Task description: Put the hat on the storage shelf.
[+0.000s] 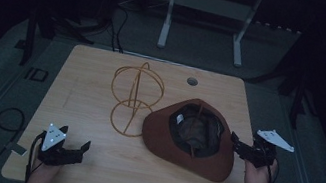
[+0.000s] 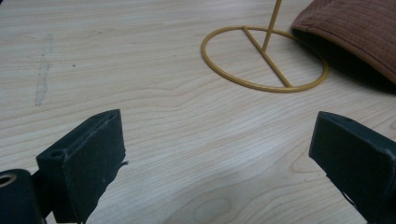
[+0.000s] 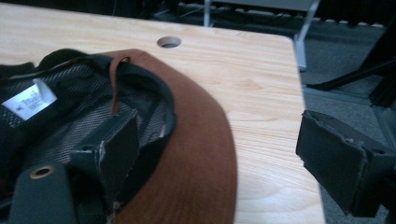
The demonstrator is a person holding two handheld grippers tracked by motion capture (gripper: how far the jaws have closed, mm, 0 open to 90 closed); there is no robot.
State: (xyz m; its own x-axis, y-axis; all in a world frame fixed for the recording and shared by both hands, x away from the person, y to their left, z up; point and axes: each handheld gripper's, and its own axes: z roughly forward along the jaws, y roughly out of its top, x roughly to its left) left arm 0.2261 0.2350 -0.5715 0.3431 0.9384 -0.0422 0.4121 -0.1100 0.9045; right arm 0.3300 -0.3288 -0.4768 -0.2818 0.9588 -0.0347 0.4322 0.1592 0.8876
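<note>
A brown hat point(image 1: 189, 137) is laid crown-down, lining up, right of centre on the wooden table point(image 1: 93, 74), beside a yellow wire hat stand point(image 1: 134, 97). Its brim is straddled by the right gripper point(image 1: 240, 148), jaws spread, apparently for lifting. The left gripper point(image 1: 74, 149) is held spread over bare table near the front edge.

Fixed high above the near edge of the worktop point(image 1: 88, 159), looking forward and down, taking in the whole top and the dark floor beyond. Riding low on the left hand-held gripper point(image 2: 219, 154), close over the wood, facing the wire stand point(image 2: 264, 60) at the upper middle and a hat point(image 2: 355, 32) brim at the upper right (both seen from the high view too). Mounted on the right hand-held gripper point(image 3: 215, 158), very near the hat, facing across it toward the far edge.
</note>
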